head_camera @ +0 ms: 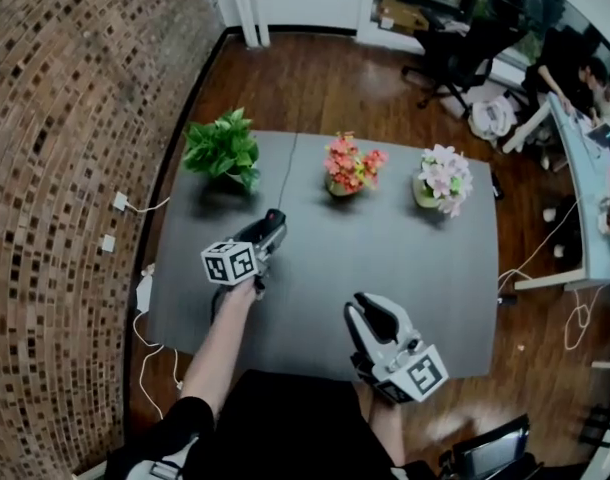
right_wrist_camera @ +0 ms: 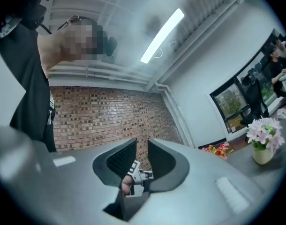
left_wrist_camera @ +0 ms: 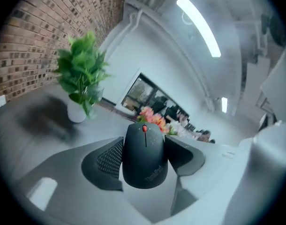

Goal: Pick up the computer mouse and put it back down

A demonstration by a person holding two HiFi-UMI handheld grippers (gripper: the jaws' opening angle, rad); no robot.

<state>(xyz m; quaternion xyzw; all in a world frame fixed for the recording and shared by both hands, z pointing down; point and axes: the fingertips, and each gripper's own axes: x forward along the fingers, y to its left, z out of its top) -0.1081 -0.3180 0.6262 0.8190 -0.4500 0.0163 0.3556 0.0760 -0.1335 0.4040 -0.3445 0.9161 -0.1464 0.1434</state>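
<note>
A black computer mouse [left_wrist_camera: 143, 165] with a red scroll wheel sits between the jaws of my left gripper [left_wrist_camera: 144, 143]. Both pads press its sides, and it hangs above the grey table [left_wrist_camera: 35, 144]. In the head view, my left gripper [head_camera: 273, 226] is over the table's left half, and the mouse [head_camera: 271, 234] shows as a dark shape at its tip. My right gripper [head_camera: 370, 313] hovers near the table's front edge. In its own view, the right gripper [right_wrist_camera: 142, 146] has its jaws slightly apart with nothing between them.
Three pots stand along the far side of the table [head_camera: 385, 248]: a green plant [head_camera: 222, 148], orange-red flowers [head_camera: 350, 165] and pink-white flowers [head_camera: 443, 178]. Cables and plugs [head_camera: 120, 203] lie by the brick wall on the left. An office chair [head_camera: 455, 53] and seated people are at the back right.
</note>
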